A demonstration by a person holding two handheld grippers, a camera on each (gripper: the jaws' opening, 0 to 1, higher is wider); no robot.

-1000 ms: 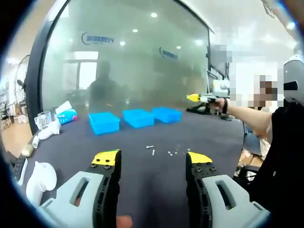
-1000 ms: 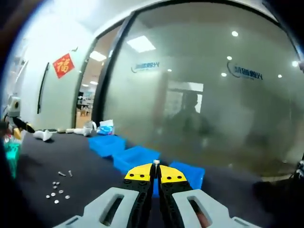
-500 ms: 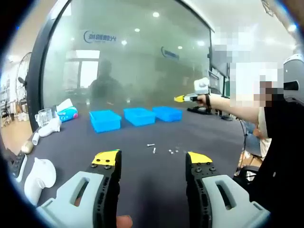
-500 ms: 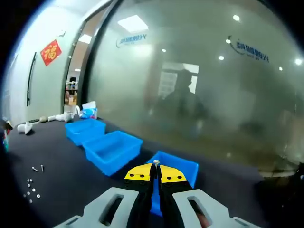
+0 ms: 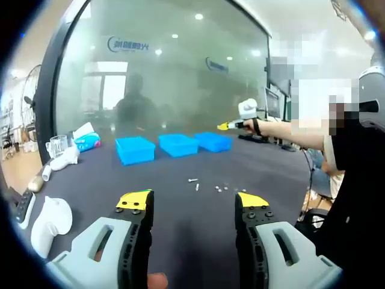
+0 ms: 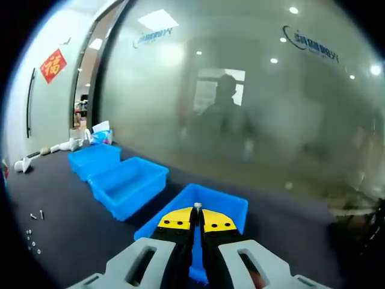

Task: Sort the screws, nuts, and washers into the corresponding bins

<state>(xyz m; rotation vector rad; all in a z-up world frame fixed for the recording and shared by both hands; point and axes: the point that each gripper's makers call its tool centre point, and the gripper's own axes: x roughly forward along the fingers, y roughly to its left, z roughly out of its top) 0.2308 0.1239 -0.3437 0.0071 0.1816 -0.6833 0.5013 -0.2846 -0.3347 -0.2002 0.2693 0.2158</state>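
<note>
Right gripper view: a dark table (image 6: 78,229) is seen before a frosted glass wall (image 6: 252,108), and three blue bins are lined up on it. The nearest bin (image 6: 207,201) lies directly beyond the right gripper (image 6: 197,218), with the middle bin (image 6: 127,183) and the far bin (image 6: 92,159) just beside one another further along. The yellow-tipped jaws are pressed together on a small screw (image 6: 197,206), whose pale head is seen poking up between the tips, over the nearest bin. Loose screws, nuts and washers (image 6: 33,232) are scattered on the table, well apart from the bins.

In the left gripper view, the left gripper (image 5: 192,203) is held above the table with its jaws wide apart and nothing between them. The scattered hardware is seen on the table ahead of it, between the jaws and the bins. The right gripper is seen at the end of the person's outstretched arm (image 5: 295,135), above the rightmost bin.
</note>
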